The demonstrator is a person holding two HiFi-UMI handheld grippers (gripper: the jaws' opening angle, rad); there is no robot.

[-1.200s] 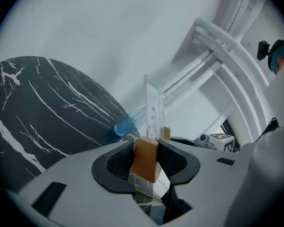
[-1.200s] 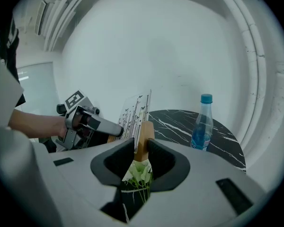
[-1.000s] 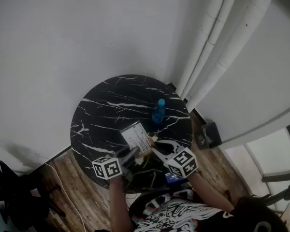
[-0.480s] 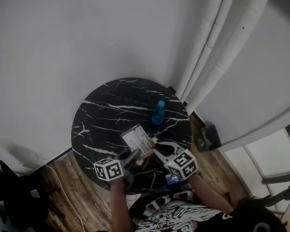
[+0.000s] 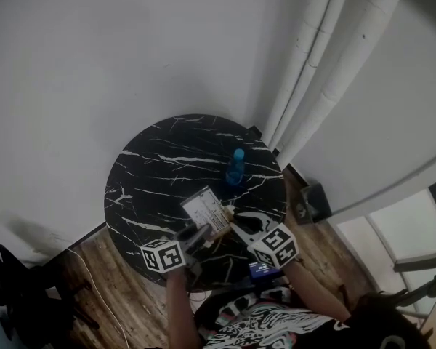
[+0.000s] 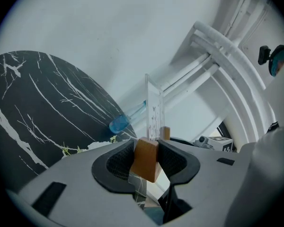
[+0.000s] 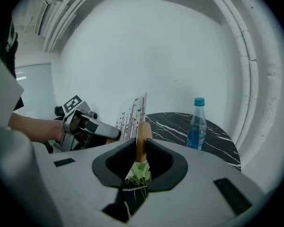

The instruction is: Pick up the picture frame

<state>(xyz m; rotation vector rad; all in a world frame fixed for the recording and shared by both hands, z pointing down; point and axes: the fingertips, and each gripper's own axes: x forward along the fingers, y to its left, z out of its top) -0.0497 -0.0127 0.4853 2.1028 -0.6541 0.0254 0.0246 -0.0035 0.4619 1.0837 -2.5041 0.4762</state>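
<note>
The picture frame point(image 5: 206, 210) is a clear panel with printed lines, set in small wooden feet, over the near edge of the round black marble table point(image 5: 160, 167). My left gripper point(image 5: 197, 235) is shut on one wooden foot point(image 6: 146, 158), and the clear panel point(image 6: 154, 111) rises edge-on above it. My right gripper point(image 5: 237, 227) is shut on the other wooden foot point(image 7: 142, 137), with the printed panel point(image 7: 132, 118) just beyond. Whether the frame still touches the table I cannot tell.
A blue water bottle point(image 5: 236, 167) stands on the table behind the frame, right of centre. White pipes point(image 5: 312, 71) run down the wall corner. A dark box point(image 5: 312, 202) sits on the wood floor at right, black chair legs point(image 5: 14, 289) at bottom left.
</note>
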